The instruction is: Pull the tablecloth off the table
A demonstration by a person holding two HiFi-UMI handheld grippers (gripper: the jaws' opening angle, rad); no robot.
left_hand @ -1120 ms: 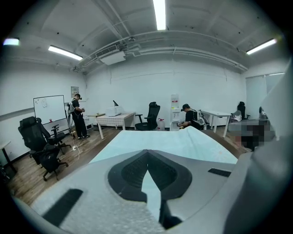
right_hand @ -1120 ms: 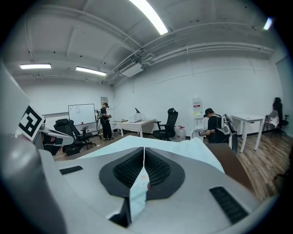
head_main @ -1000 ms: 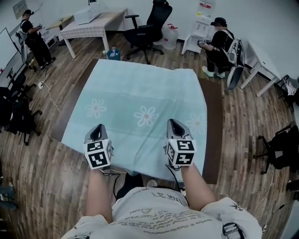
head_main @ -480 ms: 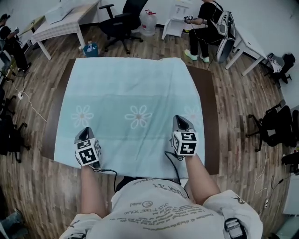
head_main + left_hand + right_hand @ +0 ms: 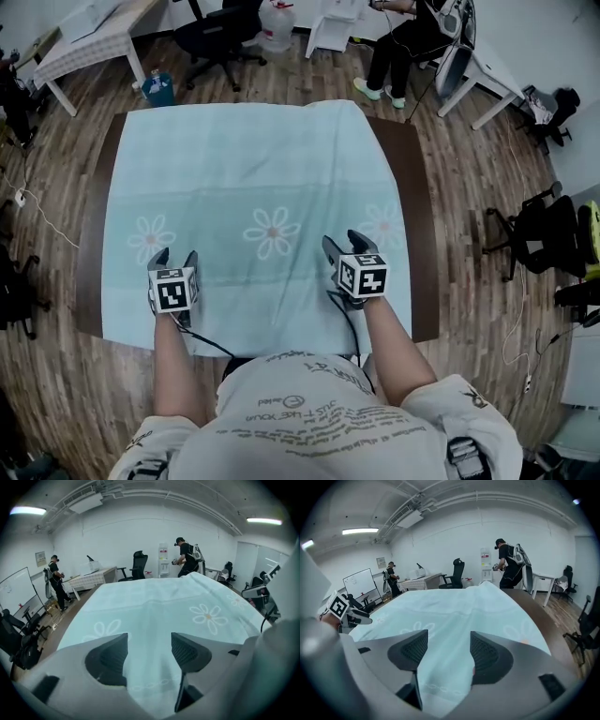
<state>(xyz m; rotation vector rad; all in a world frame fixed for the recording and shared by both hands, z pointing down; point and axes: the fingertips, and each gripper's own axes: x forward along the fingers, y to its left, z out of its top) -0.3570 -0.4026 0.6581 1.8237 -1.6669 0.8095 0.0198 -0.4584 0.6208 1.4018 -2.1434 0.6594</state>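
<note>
- Left gripper [image 5: 174, 256] and right gripper [image 5: 343, 240]: jaws just opened wide, gripping nothing, over the near edge of the tablecloth [image 5: 253, 178].
- Only the head view shows the brown table [image 5: 419, 234] flanking the spread cloth.
- Far person [image 5: 398, 42] is cropped at the top.

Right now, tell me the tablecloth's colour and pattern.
Pale blue-green tablecloth with white daisy-like flowers in a row toward its near edge; clearest in the head view.

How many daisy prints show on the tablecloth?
3, in a row across the tablecloth: left daisy, middle daisy, right daisy. Any on overhanging edges would be hidden.
</note>
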